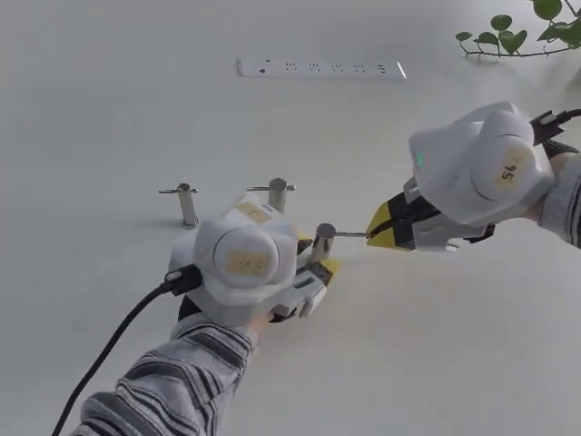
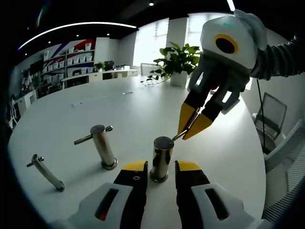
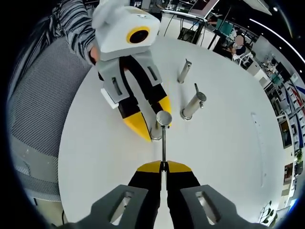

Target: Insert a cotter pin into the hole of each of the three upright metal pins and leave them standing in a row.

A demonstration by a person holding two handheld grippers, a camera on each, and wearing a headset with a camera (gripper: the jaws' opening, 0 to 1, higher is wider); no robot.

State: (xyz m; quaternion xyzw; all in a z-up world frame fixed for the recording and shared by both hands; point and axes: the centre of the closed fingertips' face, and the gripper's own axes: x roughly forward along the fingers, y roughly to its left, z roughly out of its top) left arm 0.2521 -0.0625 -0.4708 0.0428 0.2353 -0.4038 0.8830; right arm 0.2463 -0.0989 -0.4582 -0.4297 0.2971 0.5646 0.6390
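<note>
Head view, white bench (image 1: 408,363). Three short upright steel cylinder pins stood in the frame's middle band. The left-hand steel pin (image 1: 187,207) and the centre steel pin (image 1: 278,195) each carried a thin cotter pin crosswise through the head. The right-hand steel pin (image 1: 324,242) stood just right of centre, partly behind the left claw (image 1: 318,265).

Left gripper view: the left claw's (image 2: 162,168) yellow-tipped jaws stood parted either side of this pin's base (image 2: 161,157), close to it. Whether they pressed on it could not be told.

Right claw (image 1: 377,232), centre right of the head view, was closed on a thin wire cotter pin (image 1: 352,234) held level. Its free end met the head of the right-hand pin. Right gripper view: the wire (image 3: 163,143) ran straight up from the pinched jaw tips (image 3: 163,167) to the pin top (image 3: 164,118). Entry into the hole could not be made out.

Also noted: white power strip (image 1: 318,68) at top centre, green leafy plant (image 1: 517,32) at upper right, grey striped sleeve (image 1: 172,386) and black cable (image 1: 109,350) at lower left.
</note>
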